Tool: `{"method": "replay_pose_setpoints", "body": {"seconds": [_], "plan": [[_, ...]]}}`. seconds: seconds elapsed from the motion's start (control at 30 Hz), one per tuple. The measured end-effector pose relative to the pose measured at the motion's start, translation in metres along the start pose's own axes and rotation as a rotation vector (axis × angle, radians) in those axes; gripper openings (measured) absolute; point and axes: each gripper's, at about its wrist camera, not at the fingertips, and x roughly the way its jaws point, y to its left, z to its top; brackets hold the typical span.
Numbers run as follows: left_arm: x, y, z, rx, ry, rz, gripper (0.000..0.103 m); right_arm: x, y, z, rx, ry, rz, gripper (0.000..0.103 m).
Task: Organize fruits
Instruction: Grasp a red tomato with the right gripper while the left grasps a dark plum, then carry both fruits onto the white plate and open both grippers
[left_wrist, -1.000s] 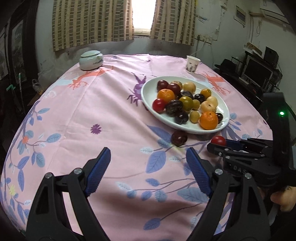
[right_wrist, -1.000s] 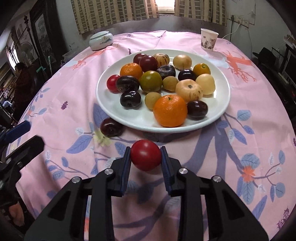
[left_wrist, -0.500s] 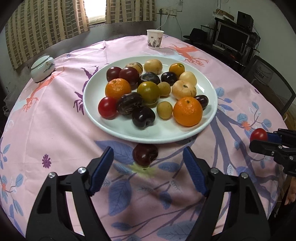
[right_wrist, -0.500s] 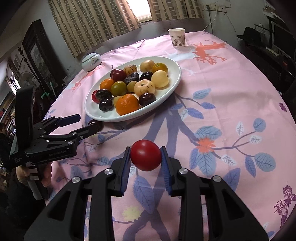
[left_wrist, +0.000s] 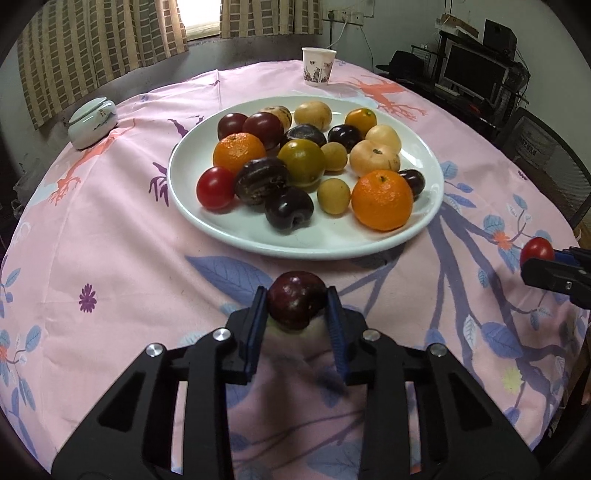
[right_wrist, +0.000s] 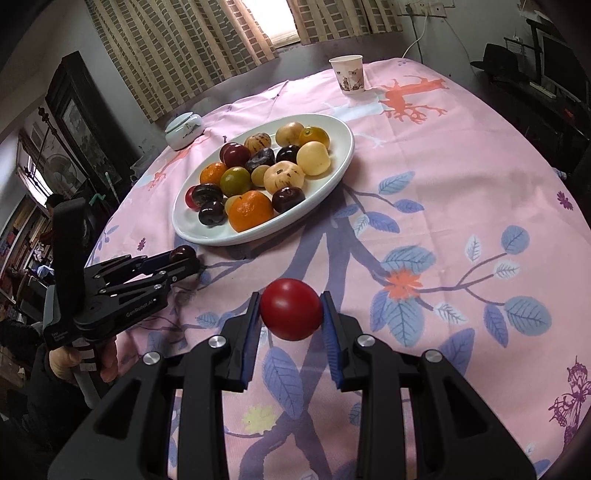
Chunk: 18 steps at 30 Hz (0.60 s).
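The left gripper (left_wrist: 296, 308) has just been closing and now holds the dark round plum (left_wrist: 295, 303) near the table's front edge; the right gripper (right_wrist: 290, 314) holds the red round tomato (right_wrist: 290, 308). Lift the plum gently, straight up, before carrying it over the white oval plate (left_wrist: 258, 236).

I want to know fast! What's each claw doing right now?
Left claw: just closed, now shut on the dark plum.
Right claw: shut on the red tomato.

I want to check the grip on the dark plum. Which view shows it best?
The left wrist view: the dark plum fills the centre, clamped in the left gripper. The right wrist view shows only a sliver of it, far off at the fingertips.
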Motion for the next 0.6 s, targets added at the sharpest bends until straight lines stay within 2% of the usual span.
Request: {"method": "replay_pose_setpoints", "body": {"seconds": [0.17,0.27,0.37,0.47,0.6], "plan": [[-0.042,-0.006,-0.019,-0.092,-0.047,-0.048,0.032,-0.006,0.008,-0.001,-0.017,-0.007,0.004,0.032],[-0.062,-0.017,-0.031,-0.118,-0.066,-0.041,0.032,-0.010,0.017,-0.003,-0.034,-0.011,0.006,0.032],[-0.071,-0.026,-0.039,-0.120,-0.059,0.022,0.032,-0.013,0.027,-0.007,-0.058,-0.011,0.002,0.032],[-0.075,-0.028,-0.043,-0.134,-0.052,0.048,0.032,-0.014,0.034,-0.011,-0.071,-0.006,-0.007,0.032],[-0.082,-0.023,-0.042,-0.151,-0.064,0.032,0.032,-0.013,0.035,-0.016,-0.072,0.006,-0.020,0.032]]}}
